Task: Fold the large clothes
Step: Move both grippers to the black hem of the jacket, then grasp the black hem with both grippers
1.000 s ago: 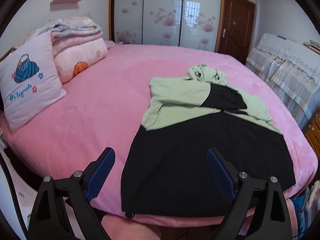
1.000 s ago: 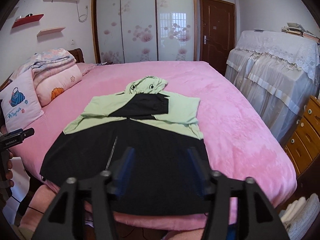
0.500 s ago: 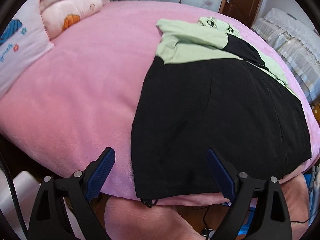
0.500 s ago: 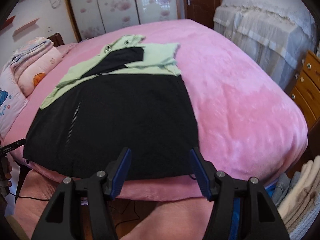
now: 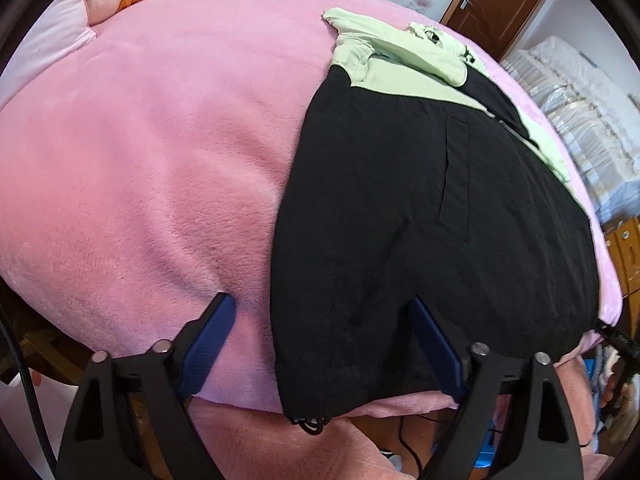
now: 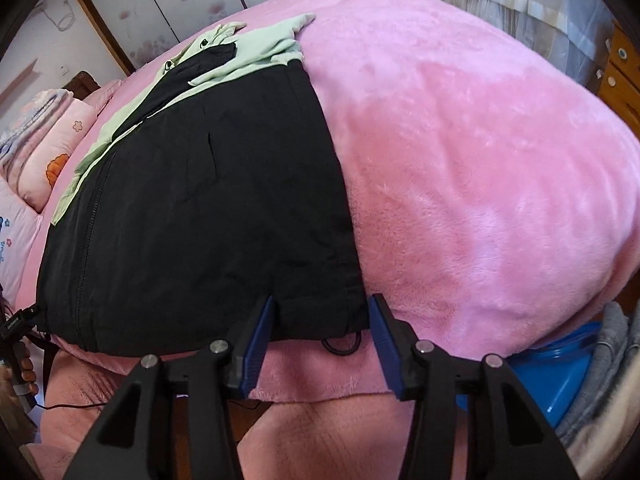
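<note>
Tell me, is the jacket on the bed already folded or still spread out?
Partly folded: the jacket's green sleeves lie crossed over its chest, its black body flat.

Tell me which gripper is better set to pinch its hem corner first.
Right, probably. The right gripper is open with the jacket's hem corner already lying between its fingers. The left gripper is open much wider and straddles its corner, one finger over the bed, so it has further to close.

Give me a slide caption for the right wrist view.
Open right gripper straddles the black jacket hem corner on the pink bed.
</note>
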`<action>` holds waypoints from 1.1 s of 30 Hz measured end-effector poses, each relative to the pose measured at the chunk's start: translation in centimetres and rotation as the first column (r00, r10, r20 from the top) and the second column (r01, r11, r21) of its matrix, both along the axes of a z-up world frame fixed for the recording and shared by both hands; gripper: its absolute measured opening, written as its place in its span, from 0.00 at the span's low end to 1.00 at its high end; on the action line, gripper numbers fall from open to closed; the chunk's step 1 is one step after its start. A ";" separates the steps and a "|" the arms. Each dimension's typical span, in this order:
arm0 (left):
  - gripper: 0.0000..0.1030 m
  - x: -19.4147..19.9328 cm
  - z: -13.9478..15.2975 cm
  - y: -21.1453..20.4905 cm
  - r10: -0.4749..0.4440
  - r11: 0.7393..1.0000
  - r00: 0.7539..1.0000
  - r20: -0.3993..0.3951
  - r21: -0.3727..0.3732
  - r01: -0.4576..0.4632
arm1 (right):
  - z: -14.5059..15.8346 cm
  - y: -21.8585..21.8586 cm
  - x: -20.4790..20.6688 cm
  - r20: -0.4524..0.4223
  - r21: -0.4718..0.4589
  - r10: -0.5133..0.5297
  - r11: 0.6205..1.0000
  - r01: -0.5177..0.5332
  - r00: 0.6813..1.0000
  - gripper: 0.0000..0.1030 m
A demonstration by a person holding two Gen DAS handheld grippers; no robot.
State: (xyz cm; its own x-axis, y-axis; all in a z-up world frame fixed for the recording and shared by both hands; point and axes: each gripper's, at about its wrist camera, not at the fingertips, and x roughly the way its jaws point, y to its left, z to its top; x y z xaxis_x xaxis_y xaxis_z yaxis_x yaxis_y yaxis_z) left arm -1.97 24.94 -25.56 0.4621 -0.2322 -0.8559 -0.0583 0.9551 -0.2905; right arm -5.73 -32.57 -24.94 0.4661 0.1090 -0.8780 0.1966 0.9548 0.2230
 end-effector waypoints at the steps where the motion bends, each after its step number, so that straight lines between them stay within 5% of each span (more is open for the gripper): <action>1: 0.70 -0.2 0.1 0.2 0.001 1.000 1.000 0.001 -0.010 -0.001 | -0.1 -0.1 0.2 0.000 0.010 0.003 1.000 -0.003 1.000 0.45; 6: 0.34 -0.8 0.2 1.2 -0.014 0.996 1.000 0.000 -0.090 0.014 | -0.2 -0.2 0.0 0.001 0.018 0.030 0.999 -0.030 1.000 0.37; 18: 0.43 0.6 -0.4 -1.2 -0.059 0.998 0.996 -0.068 -0.014 0.059 | -0.9 -0.2 0.8 -0.021 0.019 0.041 0.999 -0.040 0.999 0.40; 21: 0.16 1.3 0.1 -2.5 -0.075 0.996 0.993 -0.093 0.040 0.079 | -0.8 0.4 1.0 -0.027 -0.011 0.066 0.998 -0.067 0.997 0.29; 25: 0.08 2.4 1.1 -3.5 -0.078 0.992 0.983 -0.164 0.088 0.093 | 0.8 2.6 1.2 -0.059 -0.136 0.148 0.978 -0.155 0.987 0.22; 27: 0.07 2.9 2.0 -3.7 -0.074 0.995 0.981 -0.179 0.058 0.085 | 2.5 3.4 1.2 -0.046 -0.159 0.192 0.968 -0.197 0.980 0.20; 29: 0.06 3.7 3.9 -3.1 -0.043 0.998 0.983 -0.180 -0.053 0.034 | 4.3 3.4 1.3 -0.015 -0.152 0.208 0.966 -0.208 0.978 0.18; 33: 0.06 5.2 8.7 -1.5 0.028 0.972 0.996 -0.082 -0.230 -0.047 | 10.1 1.7 2.4 0.135 -0.058 0.193 0.981 -0.187 0.972 0.17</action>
State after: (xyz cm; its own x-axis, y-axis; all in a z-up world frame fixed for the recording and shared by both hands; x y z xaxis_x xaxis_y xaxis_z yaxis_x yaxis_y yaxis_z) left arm 3.25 23.45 -16.87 0.4082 -0.4123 -0.8145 -0.1240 0.8589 -0.4969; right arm -3.36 -30.91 -14.80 0.5589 0.1698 -0.8116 -0.0191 0.9812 0.1921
